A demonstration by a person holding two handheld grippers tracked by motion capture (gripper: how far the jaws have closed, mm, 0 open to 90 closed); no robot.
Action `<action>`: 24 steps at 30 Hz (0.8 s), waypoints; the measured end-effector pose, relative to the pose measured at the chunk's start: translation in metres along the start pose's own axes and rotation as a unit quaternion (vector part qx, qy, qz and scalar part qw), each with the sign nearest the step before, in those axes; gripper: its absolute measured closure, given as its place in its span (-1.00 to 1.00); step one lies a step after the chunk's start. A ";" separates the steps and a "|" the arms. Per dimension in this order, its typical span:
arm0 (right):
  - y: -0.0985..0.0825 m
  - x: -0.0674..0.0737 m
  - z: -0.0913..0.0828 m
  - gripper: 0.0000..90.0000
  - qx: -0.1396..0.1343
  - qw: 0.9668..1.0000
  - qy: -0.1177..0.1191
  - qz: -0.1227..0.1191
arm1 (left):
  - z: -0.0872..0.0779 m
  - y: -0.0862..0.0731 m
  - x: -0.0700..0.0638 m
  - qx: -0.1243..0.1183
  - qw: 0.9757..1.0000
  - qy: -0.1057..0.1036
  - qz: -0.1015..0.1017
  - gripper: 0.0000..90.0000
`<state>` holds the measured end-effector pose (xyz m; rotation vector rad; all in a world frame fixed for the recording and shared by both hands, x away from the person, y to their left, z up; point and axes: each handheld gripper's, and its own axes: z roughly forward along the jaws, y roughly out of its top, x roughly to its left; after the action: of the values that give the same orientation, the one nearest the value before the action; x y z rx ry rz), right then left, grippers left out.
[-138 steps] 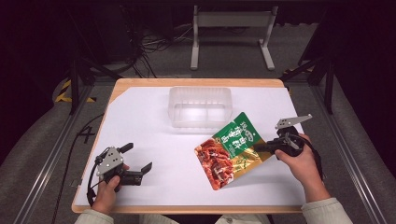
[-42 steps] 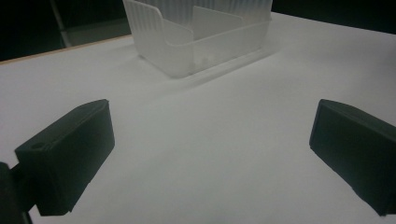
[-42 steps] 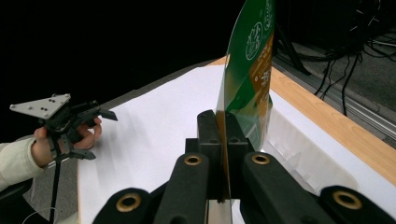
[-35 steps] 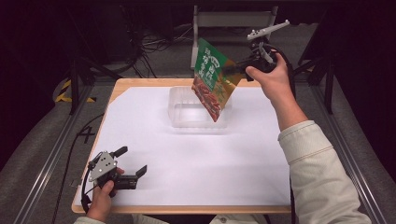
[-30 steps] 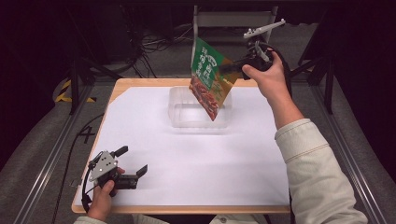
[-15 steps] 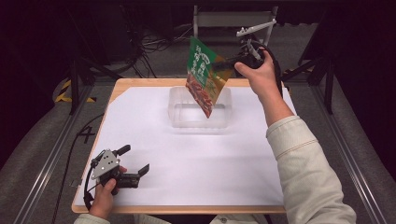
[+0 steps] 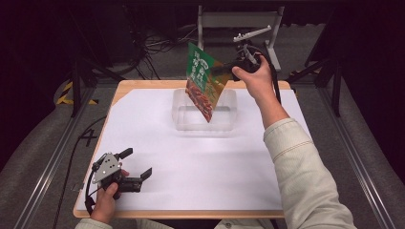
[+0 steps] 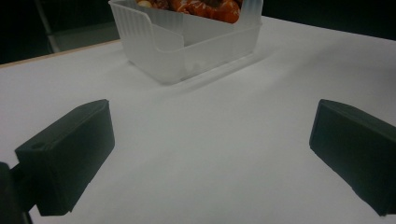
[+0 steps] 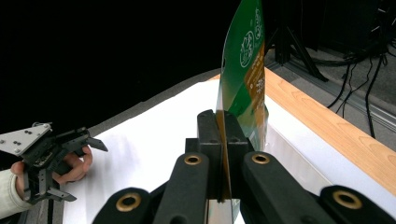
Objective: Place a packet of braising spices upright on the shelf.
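A glossy green-and-orange snack pouch point(image 7: 203, 81) hangs tilted, its lower corner inside a frosted, ribbed plastic bin point(image 7: 205, 110), pinched flat by the raised right gripper point(image 7: 220, 70); the left gripper point(image 7: 136, 168) rests on the white table point(image 7: 191, 167), jaws wide.

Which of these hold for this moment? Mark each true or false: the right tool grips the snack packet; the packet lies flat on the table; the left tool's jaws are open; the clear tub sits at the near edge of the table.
1. The right tool grips the snack packet. True.
2. The packet lies flat on the table. False: it hangs in the air above the clear tub, lower corner pointing into it.
3. The left tool has open jaws. True.
4. The tub sits at the near edge of the table. False: it stands toward the far edge.
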<state>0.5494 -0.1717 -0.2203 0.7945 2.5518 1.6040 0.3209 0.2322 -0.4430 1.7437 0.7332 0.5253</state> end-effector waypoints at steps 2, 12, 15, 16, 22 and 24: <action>-0.001 -0.002 0.002 1.00 0.002 1.000 -0.002 0.002 | 0.000 0.000 0.000 0.000 1.000 0.000 0.000 -0.98; -0.004 -0.006 0.011 1.00 0.012 1.000 -0.018 -0.003 | 0.000 0.000 0.000 0.000 1.000 0.000 -0.001 -0.98; -0.004 -0.007 0.013 1.00 0.013 1.000 -0.022 -0.004 | 0.000 0.000 0.000 0.000 1.000 0.000 0.000 -0.98; -0.004 -0.008 0.014 1.00 0.013 1.000 -0.023 -0.003 | 0.000 0.000 0.000 -0.001 1.000 0.000 0.000 -0.98; -0.005 -0.010 0.021 1.00 0.021 0.999 -0.032 -0.001 | 0.000 0.000 0.000 -0.001 1.000 -0.001 0.001 -0.98; -0.006 -0.010 0.023 1.00 0.024 0.999 -0.033 0.001 | 0.000 0.000 0.000 0.002 1.000 -0.001 0.001 -0.98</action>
<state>0.5625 -0.1586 -0.2388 0.8391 2.5525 1.4968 0.3212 0.2319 -0.4430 1.7490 0.7303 0.5234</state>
